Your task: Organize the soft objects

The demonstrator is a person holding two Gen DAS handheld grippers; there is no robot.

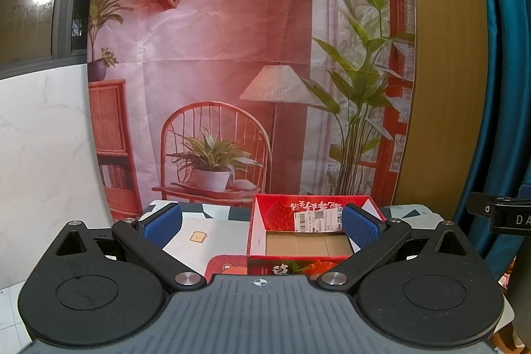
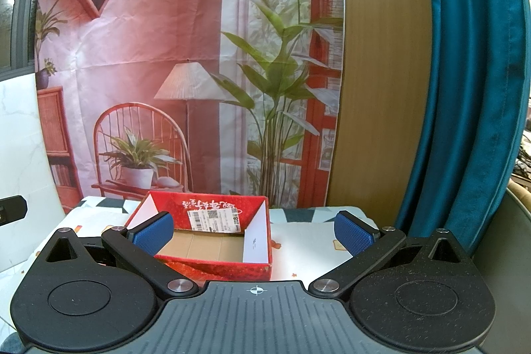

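Observation:
A red open-topped cardboard box (image 1: 308,214) with strawberry print and a white shipping label stands on the table; its brown bottom is bare. It also shows in the right wrist view (image 2: 212,214). My left gripper (image 1: 262,226) is open and empty, raised in front of the box, its right blue pad over the box's right side. My right gripper (image 2: 254,233) is open and empty, its left blue pad over the box's left front corner. No soft objects show in either view.
The table carries a patterned white cloth (image 1: 202,231) with cartoon prints, also in the right wrist view (image 2: 298,238). A printed room backdrop (image 1: 232,55) hangs behind. A teal curtain (image 2: 464,88) hangs at the right. A marble panel (image 1: 43,138) stands at the left.

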